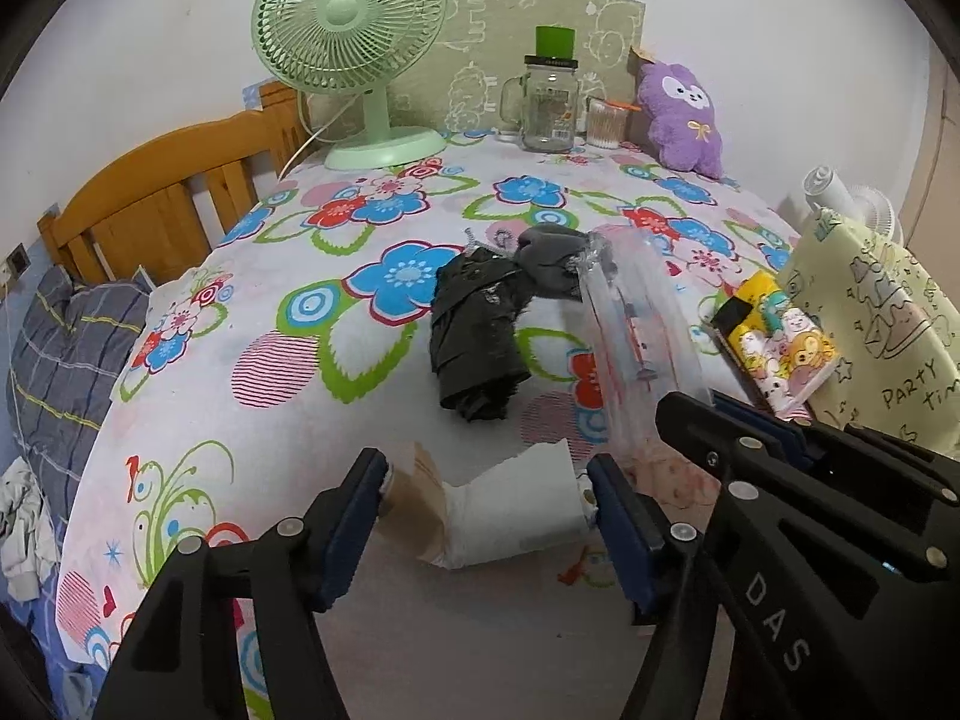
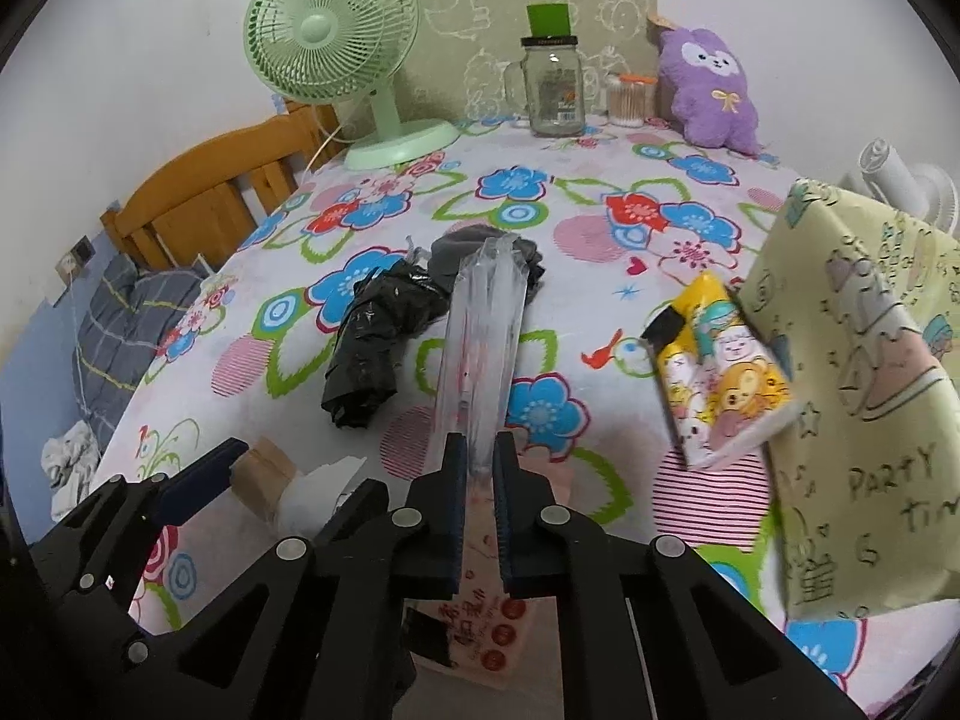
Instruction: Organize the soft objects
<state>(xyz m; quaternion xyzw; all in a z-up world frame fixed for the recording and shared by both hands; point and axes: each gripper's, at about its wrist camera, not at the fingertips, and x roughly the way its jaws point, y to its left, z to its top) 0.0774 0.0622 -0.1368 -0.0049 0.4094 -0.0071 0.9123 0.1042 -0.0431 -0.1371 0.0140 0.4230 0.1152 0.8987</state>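
left wrist view: a table draped in a floral cloth (image 1: 372, 324) is being shown, set against a white wall, with a wooden headboard (image 1: 162, 192) and a checked pillow (image 1: 66, 354) lying to its left. at the far edge a green desk fan (image 1: 351, 54), a glass mug jar (image 1: 547, 102) with a green cap, a cotton-swab tub (image 1: 605, 123) and a purple plush toy (image 1: 681, 117) are being displayed. mid-table, a crumpled black plastic bag (image 1: 474, 330) is lying against a grey cloth (image 1: 549, 258). at right, a cartoon-printed tissue pack (image 2: 720, 372) is resting against a pale yellow box (image 2: 864, 372).

the left gripper (image 1: 486, 510) is being held low over the near edge, angled downward, its jaws standing apart around a white paper-wrapped bundle (image 1: 516, 504); whether the pads are touching it cannot be told.

right wrist view: the right gripper (image 2: 480, 480) is being held just beside the left one, angled downward, its jaws pressed together on a clear plastic bag (image 2: 480, 348), which is being held stretched forward over the table toward the grey cloth.

writing: "party tim" is being read on the yellow box, "das" on the right gripper's arm; red print on the clear bag is too small to be read.
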